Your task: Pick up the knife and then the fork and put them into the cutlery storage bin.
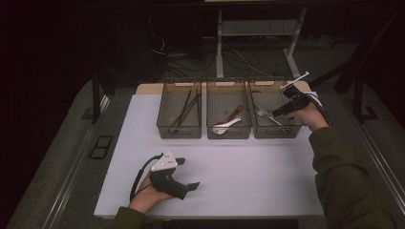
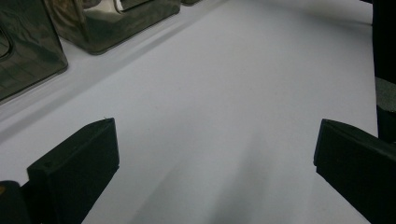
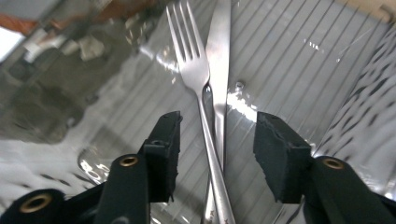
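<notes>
From the high view, three clear bins stand in a row at the far side of the white table (image 1: 215, 181): the left bin (image 1: 179, 110) holds dark chopsticks (image 1: 187, 108), the middle bin (image 1: 229, 110) holds spoons (image 1: 228, 122), and the right bin (image 1: 274, 112) holds metal cutlery. The right gripper (image 1: 279, 113) dips into the right bin, while the left gripper (image 1: 188, 174) rests low over the near left part of the table, well apart from the bins. In the left gripper view, its jaws stand wide with only bare table between them. In the right gripper view, the jaws are parted about halfway, and a fork (image 3: 196, 84) and a knife (image 3: 219, 70) lie side by side on the ribbed bin floor, their handles running between the pads without either pad pressing on them.
</notes>
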The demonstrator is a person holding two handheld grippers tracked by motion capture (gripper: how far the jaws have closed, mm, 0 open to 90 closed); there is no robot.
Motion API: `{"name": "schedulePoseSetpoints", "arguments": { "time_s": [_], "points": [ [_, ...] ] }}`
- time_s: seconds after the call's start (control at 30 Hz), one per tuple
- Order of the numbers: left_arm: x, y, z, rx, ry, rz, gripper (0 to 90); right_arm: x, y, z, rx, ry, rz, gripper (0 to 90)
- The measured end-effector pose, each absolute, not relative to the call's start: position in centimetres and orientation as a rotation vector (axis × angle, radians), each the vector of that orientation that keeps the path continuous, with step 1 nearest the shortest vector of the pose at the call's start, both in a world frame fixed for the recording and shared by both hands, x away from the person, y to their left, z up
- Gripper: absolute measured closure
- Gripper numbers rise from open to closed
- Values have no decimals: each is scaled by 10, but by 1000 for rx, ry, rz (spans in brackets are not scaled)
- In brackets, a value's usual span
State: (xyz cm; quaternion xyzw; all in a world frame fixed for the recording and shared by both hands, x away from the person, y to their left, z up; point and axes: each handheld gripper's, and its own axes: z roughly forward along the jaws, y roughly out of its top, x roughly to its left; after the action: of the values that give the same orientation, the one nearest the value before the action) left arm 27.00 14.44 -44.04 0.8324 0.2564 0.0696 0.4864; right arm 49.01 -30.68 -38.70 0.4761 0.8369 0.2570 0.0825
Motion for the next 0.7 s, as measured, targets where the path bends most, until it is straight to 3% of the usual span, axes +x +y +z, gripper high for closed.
{"name": "schedulePoseSetpoints", "arguments": {
  "time_s": [0.7],
  "points": [
    [274, 150, -438, 2014, 647, 193, 0, 448, -323, -370, 1320, 2294, 1122, 311]
  ]
}}
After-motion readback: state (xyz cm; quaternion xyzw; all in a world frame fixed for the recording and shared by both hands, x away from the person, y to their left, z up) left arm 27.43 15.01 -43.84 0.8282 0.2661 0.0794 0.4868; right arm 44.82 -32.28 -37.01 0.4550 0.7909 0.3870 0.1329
